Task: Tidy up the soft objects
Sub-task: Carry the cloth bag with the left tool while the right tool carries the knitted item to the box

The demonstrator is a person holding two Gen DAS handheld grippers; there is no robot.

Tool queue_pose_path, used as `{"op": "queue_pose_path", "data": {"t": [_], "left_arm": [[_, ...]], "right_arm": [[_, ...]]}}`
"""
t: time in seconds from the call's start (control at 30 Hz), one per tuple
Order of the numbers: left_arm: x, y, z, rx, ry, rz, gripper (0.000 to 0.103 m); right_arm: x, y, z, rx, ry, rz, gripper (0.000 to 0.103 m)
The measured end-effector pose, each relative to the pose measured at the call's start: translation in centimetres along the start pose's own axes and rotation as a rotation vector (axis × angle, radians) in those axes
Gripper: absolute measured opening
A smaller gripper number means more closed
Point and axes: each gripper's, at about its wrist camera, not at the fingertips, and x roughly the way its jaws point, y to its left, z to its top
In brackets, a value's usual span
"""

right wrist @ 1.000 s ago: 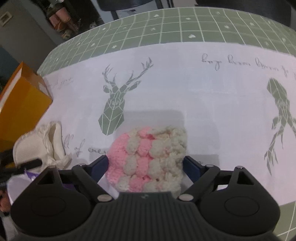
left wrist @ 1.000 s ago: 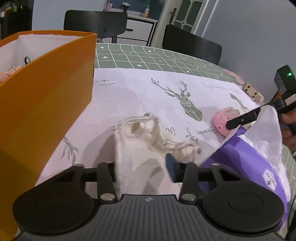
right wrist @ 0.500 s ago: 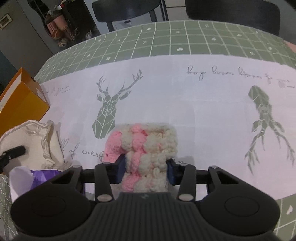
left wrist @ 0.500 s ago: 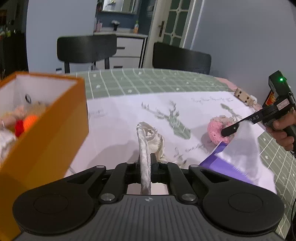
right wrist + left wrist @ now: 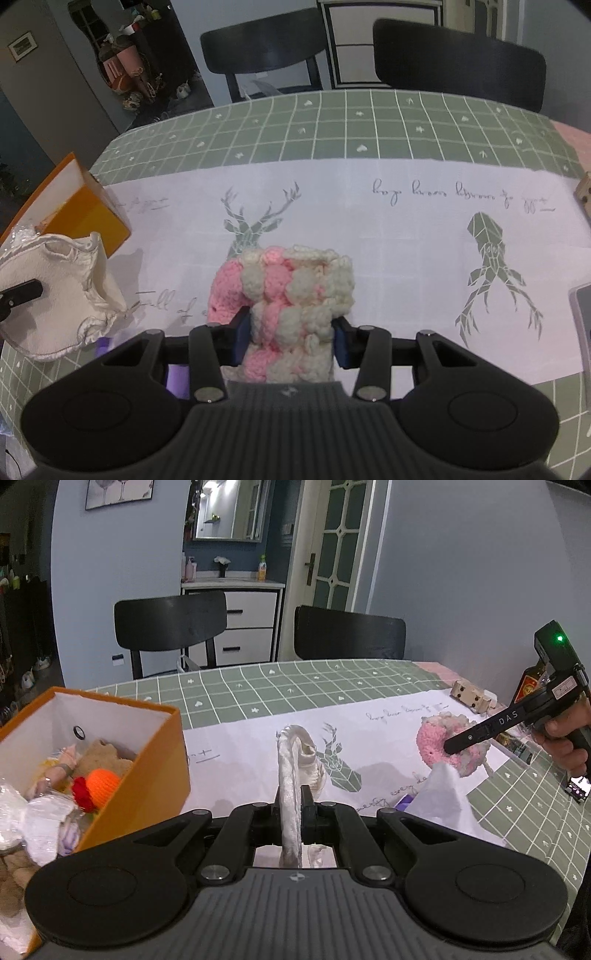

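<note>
My left gripper (image 5: 293,805) is shut on a cream cloth pouch (image 5: 290,760), which stands up between the fingers, lifted off the table. To its left is the open orange box (image 5: 147,782), holding several soft toys. My right gripper (image 5: 290,332) is shut on a pink-and-white knitted piece (image 5: 295,288), with the blue pads pressing its sides above the deer-print cloth. In the left wrist view the knitted piece (image 5: 430,742) hangs at the right, with a person's hand behind it. The right wrist view shows the pouch (image 5: 62,291) and the box (image 5: 92,210) at the left.
A purple packet with white tissue (image 5: 443,797) lies between the two grippers. A wooden block (image 5: 471,698) sits at the table's far right. Two black chairs (image 5: 170,620) (image 5: 347,635) stand behind the round table (image 5: 369,122). A dark flat device (image 5: 581,314) lies at the right edge.
Both grippers closed, the left on the cream pouch and the right on the knitted piece. Both then rose, lifting their things off the table.
</note>
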Motion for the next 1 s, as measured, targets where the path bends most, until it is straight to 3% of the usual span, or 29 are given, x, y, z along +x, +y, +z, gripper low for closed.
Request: {"op": "queue_pose_path", "data": {"t": [0.47, 1.0], "left_arm": [[-7.1, 0.4, 0.9, 0.018, -0.109, 0.004, 0.005], [-14.3, 5.7, 1.0, 0.017, -0.184, 0.100, 0.005]], "right_arm": [[-5.2, 6.2, -0.6, -0.077, -0.054, 0.003, 0.044], [-4.9, 20.7, -0.1, -0.253, -0.063, 0.139, 0.044]]}}
